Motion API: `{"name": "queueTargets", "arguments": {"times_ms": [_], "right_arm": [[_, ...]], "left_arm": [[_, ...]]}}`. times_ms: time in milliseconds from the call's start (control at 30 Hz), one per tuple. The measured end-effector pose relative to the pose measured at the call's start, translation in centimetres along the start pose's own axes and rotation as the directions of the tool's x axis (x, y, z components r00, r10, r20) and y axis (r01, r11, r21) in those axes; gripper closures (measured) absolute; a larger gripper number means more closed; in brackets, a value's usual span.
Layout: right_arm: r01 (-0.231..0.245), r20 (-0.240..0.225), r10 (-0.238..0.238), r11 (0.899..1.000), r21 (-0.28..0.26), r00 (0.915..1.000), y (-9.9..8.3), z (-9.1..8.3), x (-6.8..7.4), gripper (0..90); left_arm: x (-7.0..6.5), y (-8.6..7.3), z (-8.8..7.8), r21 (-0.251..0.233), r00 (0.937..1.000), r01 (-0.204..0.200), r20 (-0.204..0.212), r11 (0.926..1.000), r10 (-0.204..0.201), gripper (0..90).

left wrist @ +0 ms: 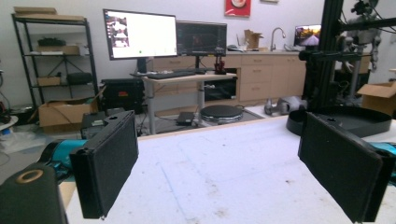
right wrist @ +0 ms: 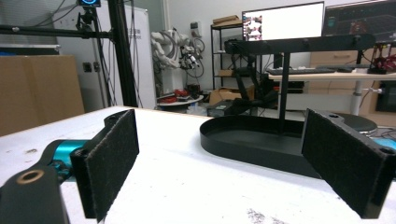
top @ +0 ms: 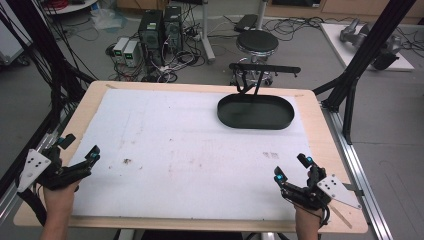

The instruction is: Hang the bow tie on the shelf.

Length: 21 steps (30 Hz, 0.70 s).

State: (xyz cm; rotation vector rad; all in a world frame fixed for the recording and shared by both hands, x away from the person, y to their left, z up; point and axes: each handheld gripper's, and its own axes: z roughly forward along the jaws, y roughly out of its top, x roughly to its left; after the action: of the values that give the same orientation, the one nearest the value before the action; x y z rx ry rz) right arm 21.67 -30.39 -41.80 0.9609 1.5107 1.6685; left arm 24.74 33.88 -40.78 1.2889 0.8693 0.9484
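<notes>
Left gripper (top: pixel 80 146) jaws apart, empty | right gripper (top: pixel 292 167) jaws apart, empty | black tray (top: pixel 255 112) far off | advice: approach level, keep jaws wide.

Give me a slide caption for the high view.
Both tools, left and right, open at the table's near corners; black tray sits far right.

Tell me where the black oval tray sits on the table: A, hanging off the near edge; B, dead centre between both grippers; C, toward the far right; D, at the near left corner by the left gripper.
C: in the high view the black oval tray lies on the far right part of the white mat.
</notes>
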Motion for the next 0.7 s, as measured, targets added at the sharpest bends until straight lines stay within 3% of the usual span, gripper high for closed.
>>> {"name": "queueTargets", "arguments": {"times_ms": [167, 700], "right_arm": [[-0.009, 0.017, 0.009, 1.0, -0.001, 0.9998, -0.04, -0.05, -0.42, 10.9], [-0.002, 0.025, 0.002, 1.0, 0.0, 0.9997, 0.0, -0.06, -0.41, 10.9]], "left_arm": [[0.24, -0.82, -0.21, 0.018, 0.9999, 0.001, -0.013, 0.9998, 0.0, 12.6], [0.01, -0.97, -0.8, -0.003, 1.0, 0.0, -0.003, 1.0, 0.0, 12.6]]}}
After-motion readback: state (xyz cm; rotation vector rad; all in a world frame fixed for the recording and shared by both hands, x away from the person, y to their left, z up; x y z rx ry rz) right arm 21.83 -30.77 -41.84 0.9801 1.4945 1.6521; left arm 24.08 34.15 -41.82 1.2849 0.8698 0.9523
